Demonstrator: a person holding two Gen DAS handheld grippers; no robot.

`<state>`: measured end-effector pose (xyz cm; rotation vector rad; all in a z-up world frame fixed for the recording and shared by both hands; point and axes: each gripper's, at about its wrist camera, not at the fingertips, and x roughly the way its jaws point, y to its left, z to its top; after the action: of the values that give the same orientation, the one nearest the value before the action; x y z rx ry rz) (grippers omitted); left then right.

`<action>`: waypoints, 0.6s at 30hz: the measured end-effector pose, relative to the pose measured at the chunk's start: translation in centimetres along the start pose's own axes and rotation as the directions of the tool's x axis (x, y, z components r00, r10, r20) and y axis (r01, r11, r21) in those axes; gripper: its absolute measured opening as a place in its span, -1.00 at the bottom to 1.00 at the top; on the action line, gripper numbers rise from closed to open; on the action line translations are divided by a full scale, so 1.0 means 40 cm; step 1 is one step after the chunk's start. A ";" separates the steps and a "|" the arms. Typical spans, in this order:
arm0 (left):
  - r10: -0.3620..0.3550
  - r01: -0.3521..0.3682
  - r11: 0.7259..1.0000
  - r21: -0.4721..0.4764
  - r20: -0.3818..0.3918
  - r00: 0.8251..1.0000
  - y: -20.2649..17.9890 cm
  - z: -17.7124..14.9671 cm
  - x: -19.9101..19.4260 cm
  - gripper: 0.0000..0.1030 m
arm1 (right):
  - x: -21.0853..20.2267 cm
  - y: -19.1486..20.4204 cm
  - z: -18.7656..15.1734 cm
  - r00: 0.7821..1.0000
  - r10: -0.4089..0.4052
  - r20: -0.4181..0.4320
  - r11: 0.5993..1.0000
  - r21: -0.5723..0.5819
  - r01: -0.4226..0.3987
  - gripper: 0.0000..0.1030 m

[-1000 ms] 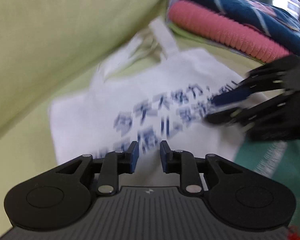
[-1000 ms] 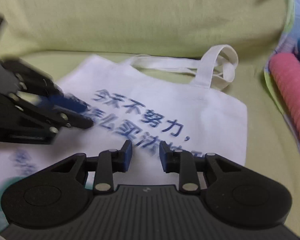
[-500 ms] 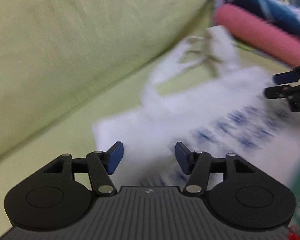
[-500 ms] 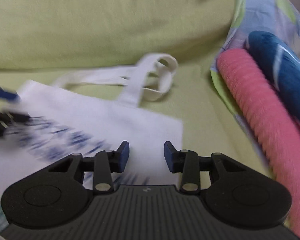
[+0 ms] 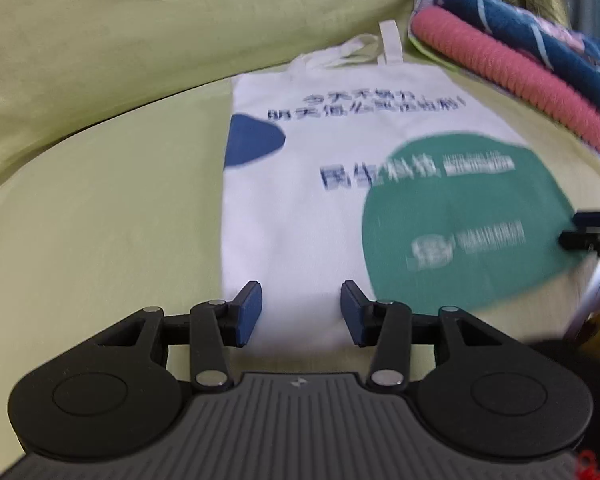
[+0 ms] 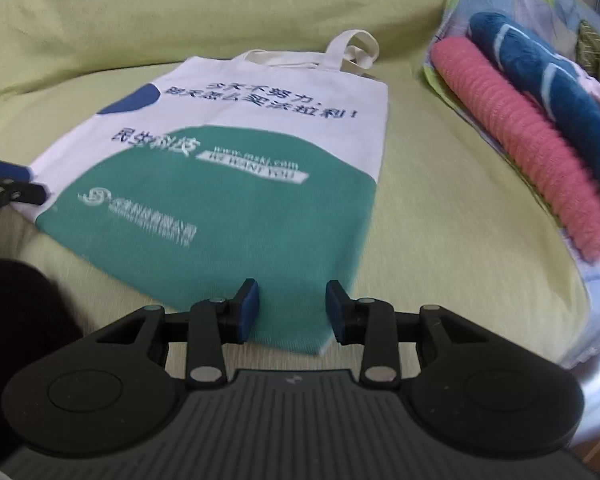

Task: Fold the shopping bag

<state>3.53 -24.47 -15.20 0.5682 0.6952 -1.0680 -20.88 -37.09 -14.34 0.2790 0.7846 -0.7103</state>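
Green sofa seat carries canvas shopping bag, flat, handles toward backrest, bottom at front edge. Cloth light, soft, limp; will sag. Take bottom corners. Left tongs closing, right tongs apart, both empty.

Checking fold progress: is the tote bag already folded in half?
No, the tote bag lies flat and fully spread on the green cushion.

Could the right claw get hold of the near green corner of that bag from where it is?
Probably yes. The right claw hangs open just over the near green edge of the bag, which lies flat on the sofa cushion with nothing on it. The left claw is over the other side, clear of that corner.
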 end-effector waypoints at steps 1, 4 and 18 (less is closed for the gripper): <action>0.016 -0.016 1.000 0.001 -0.013 1.000 -0.006 -0.010 -0.011 0.00 | -0.007 0.001 -0.003 1.000 -0.011 -0.008 1.000 0.006 0.011 -0.38; 0.050 -0.054 0.998 -0.044 -0.086 0.995 -0.011 -0.033 -0.036 -0.01 | -0.037 0.000 -0.005 0.998 -0.041 -0.042 0.998 0.042 0.043 -0.37; -0.073 0.086 0.967 -0.241 0.062 0.995 0.023 0.037 -0.188 -0.02 | -0.086 -0.162 -0.017 0.996 -0.004 -0.092 0.968 0.248 0.027 -0.13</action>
<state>2.40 -20.79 -8.53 0.3022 0.7948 -1.0497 -27.32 -39.89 -12.12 0.5364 0.7851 -0.8168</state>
